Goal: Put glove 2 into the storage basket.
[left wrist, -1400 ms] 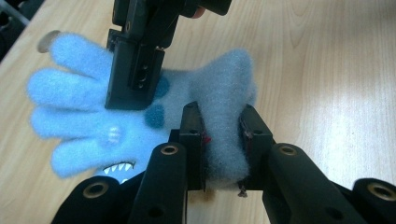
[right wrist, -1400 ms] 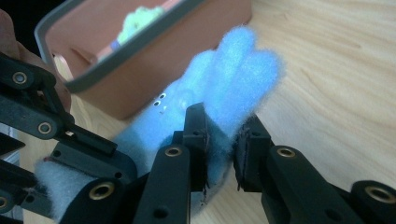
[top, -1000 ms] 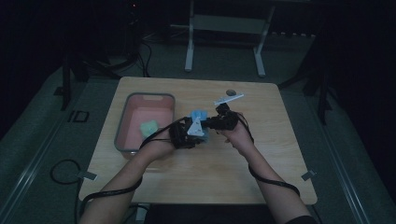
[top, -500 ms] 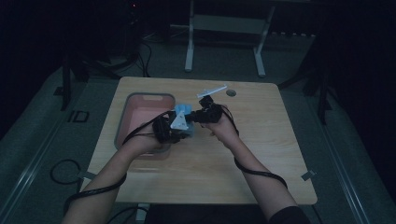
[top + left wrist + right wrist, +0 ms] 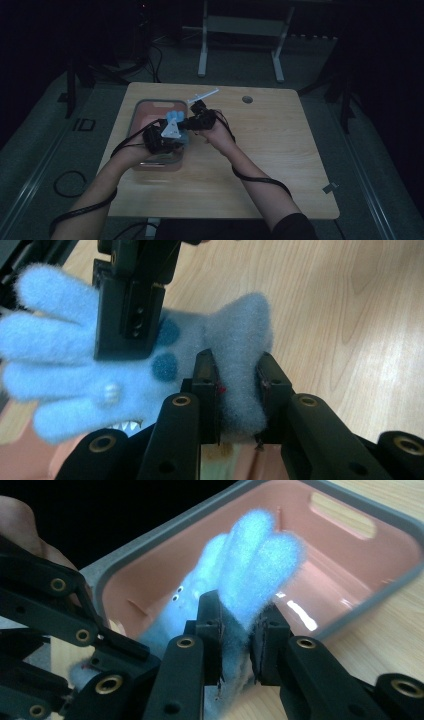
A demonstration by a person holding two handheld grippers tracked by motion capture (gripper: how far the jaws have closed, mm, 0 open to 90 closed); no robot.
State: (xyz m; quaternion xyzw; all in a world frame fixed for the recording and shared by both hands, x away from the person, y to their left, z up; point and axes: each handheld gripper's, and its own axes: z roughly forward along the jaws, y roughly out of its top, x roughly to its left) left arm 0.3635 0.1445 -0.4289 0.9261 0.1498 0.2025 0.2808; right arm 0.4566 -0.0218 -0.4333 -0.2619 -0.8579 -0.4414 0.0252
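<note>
Left gripper [image 5: 235, 385]: fingers clamped on the cuff end of a fuzzy blue glove [image 5: 85, 370], fabric bunched between the pads. Right gripper [image 5: 235, 630]: fingers closed on the glove's finger end, the plush tips standing above them. The glove hangs stretched between both sets of fingers, over the near edge of the pink tray [image 5: 150, 107] on the bench [image 5: 280, 150].

Judgement: the glove is being carried to the tray. Keep both grips firm, move the hands together, lower until the glove rests inside the rim, then release.

Left gripper view shows dark dots and a small white detail on the glove. Right gripper view shows the tray's interior behind it. High view gives only a blue patch between the hands.
</note>
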